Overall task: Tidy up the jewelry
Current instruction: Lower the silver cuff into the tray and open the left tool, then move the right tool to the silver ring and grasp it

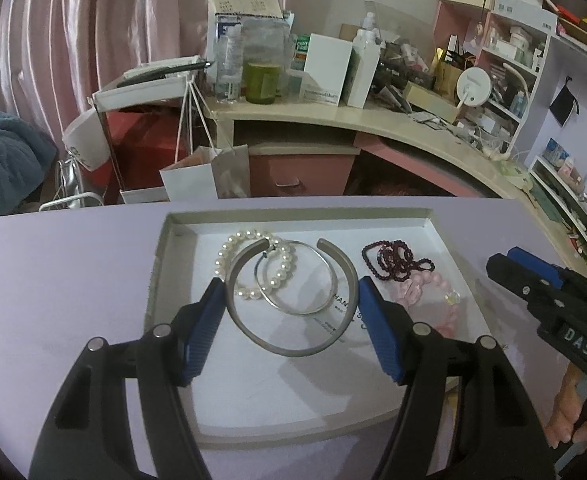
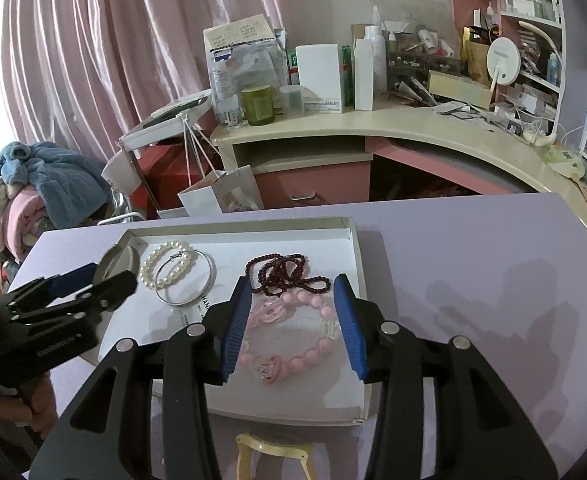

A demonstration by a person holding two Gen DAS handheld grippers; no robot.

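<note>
A shallow white tray on the lilac table holds jewelry: a pearl bracelet, a thin silver hoop, a dark red bead string and a pink bead bracelet. My left gripper holds a grey open cuff bangle between its blue pads, over the tray. My right gripper is open and empty, jaws either side of the pink bracelet, above it. In the right wrist view the left gripper shows at left with the cuff.
A cream hair clip lies on the table in front of the tray. Behind stand a cluttered curved desk, a paper bag, shelves and pink curtains.
</note>
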